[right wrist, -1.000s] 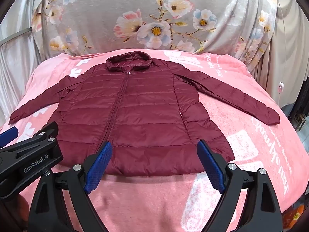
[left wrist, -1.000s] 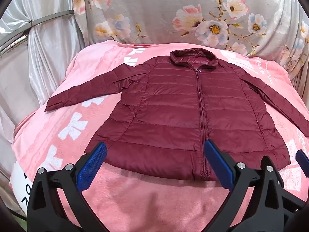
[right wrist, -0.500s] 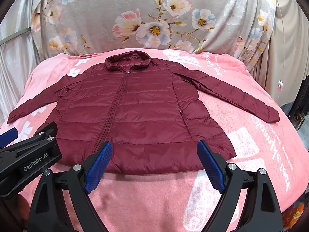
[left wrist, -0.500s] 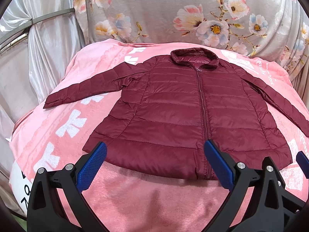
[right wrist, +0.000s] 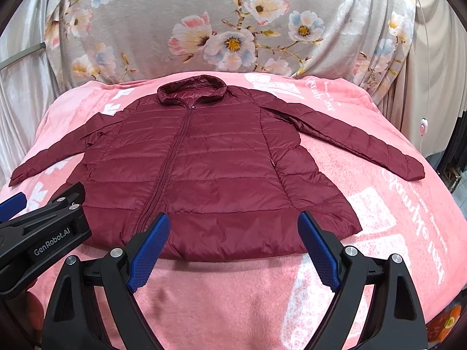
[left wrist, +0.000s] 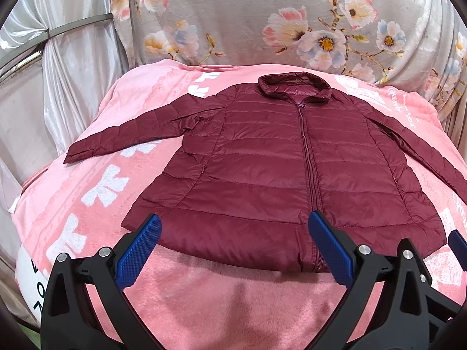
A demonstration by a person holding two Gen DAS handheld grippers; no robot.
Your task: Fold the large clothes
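Left claw (right wrist: 11,204) reads "GenRobot.AI"; pink blanket (right wrist: 379,262) script seems illegible.

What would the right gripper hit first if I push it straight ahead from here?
Most likely the jacket's bottom hem: the open right gripper points at it, right of the zipper. Height above the pink blanket is unclear, so it might skim over the hem.

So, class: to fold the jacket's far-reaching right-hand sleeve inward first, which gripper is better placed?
Probably the right gripper: open, it hovers over the maroon puffer jacket hem nearest that sleeve; the left gripper sits farther across.
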